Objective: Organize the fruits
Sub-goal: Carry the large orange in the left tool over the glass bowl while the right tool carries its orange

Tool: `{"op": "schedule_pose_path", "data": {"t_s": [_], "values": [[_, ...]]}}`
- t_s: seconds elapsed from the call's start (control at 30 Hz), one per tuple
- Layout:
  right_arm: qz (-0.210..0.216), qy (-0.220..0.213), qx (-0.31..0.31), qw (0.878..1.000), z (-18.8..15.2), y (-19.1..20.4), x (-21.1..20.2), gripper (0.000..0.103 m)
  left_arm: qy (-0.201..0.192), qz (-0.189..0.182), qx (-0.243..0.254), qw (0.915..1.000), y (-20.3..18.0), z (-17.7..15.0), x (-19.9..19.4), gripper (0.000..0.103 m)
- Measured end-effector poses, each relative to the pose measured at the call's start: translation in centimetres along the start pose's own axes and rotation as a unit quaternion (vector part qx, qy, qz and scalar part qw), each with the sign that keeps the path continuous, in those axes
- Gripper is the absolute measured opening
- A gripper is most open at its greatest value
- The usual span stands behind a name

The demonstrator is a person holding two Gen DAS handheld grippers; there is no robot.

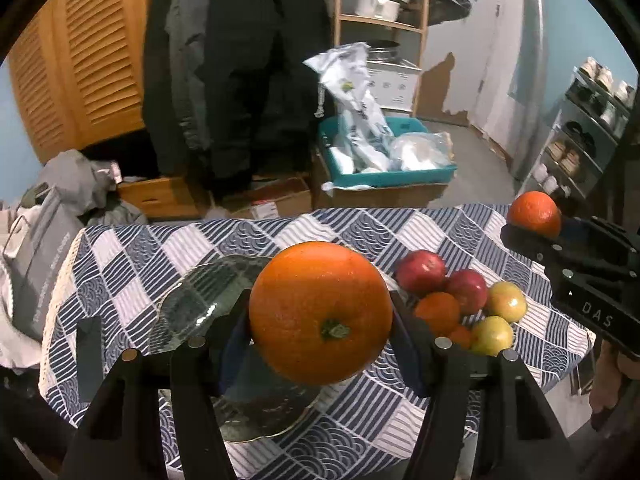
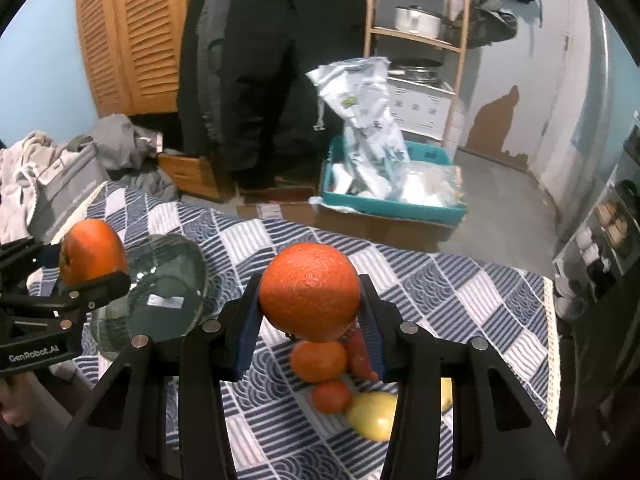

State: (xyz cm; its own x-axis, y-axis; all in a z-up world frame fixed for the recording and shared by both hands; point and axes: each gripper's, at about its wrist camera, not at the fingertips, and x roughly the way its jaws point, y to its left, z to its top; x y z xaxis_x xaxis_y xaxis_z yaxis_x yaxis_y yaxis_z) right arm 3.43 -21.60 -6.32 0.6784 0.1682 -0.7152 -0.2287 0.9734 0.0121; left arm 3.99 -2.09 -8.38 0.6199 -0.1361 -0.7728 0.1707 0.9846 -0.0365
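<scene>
My left gripper (image 1: 320, 316) is shut on a large orange (image 1: 320, 312) and holds it above a clear glass plate (image 1: 196, 300) on the patterned tablecloth. My right gripper (image 2: 310, 300) is shut on a second orange (image 2: 310, 296), raised above a fruit pile. The pile has two red apples (image 1: 420, 272), two yellow-green apples (image 1: 506, 300) and small tangerines (image 1: 436, 312). The right gripper with its orange also shows in the left wrist view (image 1: 536, 214). The left gripper with its orange also shows in the right wrist view (image 2: 92, 252), beside the glass plate (image 2: 160, 304).
The blue and white checked tablecloth (image 1: 360, 236) covers a small table. Behind it stand a teal bin with plastic bags (image 1: 384, 160), cardboard boxes, hanging dark clothes, a wooden shelf with pots (image 1: 380, 4), and a shoe rack (image 1: 580, 140) at the right.
</scene>
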Motion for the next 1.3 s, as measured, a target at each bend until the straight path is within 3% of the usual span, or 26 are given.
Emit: {"op": "schedule_pose_path", "data": {"t_s": [0.57, 1.3], "values": [[0.044, 0.035, -0.050, 0.997, 2.0, 7.4, 4.6, 0.045, 0.031, 0.037, -0.069, 0.9964, 7.7, -2.0, 1.5, 0.065], [0.095, 0.152, -0.090, 0.980, 0.5, 14.8, 15.0, 0.045, 0.118, 0.088, -0.103, 0.9837, 13.8, -6.4, 8.3, 0.065]]}}
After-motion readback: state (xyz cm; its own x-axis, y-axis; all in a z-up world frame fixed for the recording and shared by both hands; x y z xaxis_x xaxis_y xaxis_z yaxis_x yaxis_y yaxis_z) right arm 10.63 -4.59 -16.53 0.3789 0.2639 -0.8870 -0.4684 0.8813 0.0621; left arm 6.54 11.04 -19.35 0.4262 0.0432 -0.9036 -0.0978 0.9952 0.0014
